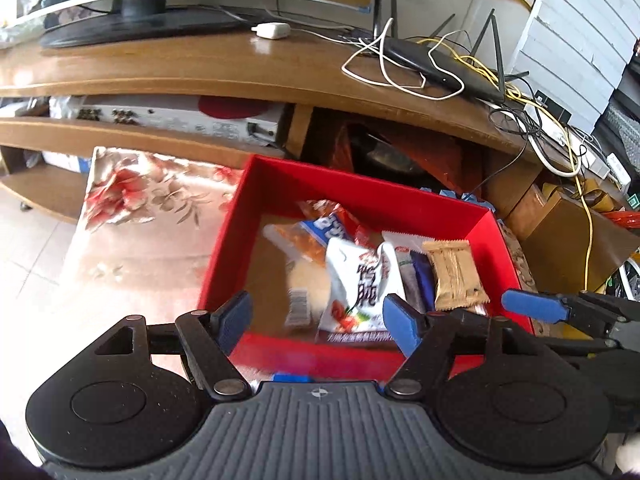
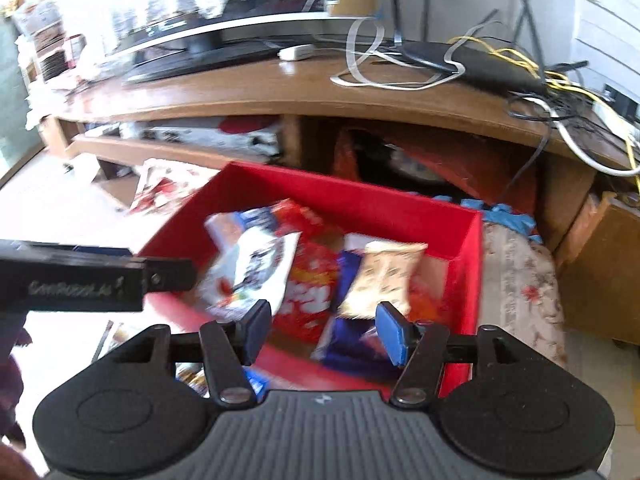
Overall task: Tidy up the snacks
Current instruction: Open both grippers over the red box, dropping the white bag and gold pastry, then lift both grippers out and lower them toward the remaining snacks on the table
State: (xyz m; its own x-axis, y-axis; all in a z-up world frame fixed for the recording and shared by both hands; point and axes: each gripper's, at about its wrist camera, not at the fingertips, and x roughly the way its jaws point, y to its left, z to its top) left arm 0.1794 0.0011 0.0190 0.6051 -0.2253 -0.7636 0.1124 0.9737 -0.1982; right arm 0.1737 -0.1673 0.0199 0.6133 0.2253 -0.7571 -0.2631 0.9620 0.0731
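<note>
A red box (image 1: 360, 192) stands on a floral cloth with several snack packets in it. Among them are a white packet with dark characters (image 1: 360, 280), a tan wafer packet (image 1: 454, 276) and an orange and blue packet (image 1: 320, 224). My left gripper (image 1: 318, 324) hovers over the box's near wall, open, with nothing between its blue pads. The right wrist view shows the same red box (image 2: 360, 196) holding a red packet (image 2: 308, 280), a cream packet (image 2: 384, 276) and a blue packet (image 2: 348, 344). My right gripper (image 2: 324, 332) hangs above them, open, with nothing gripped.
Behind the box runs a wooden TV stand (image 1: 240, 68) with a monitor base (image 1: 132, 24), a white adapter (image 1: 272, 30) and a black router (image 1: 440, 64) in tangled cables. A cardboard box (image 1: 568, 236) sits to the right. The floral cloth (image 1: 140, 208) spreads to the left.
</note>
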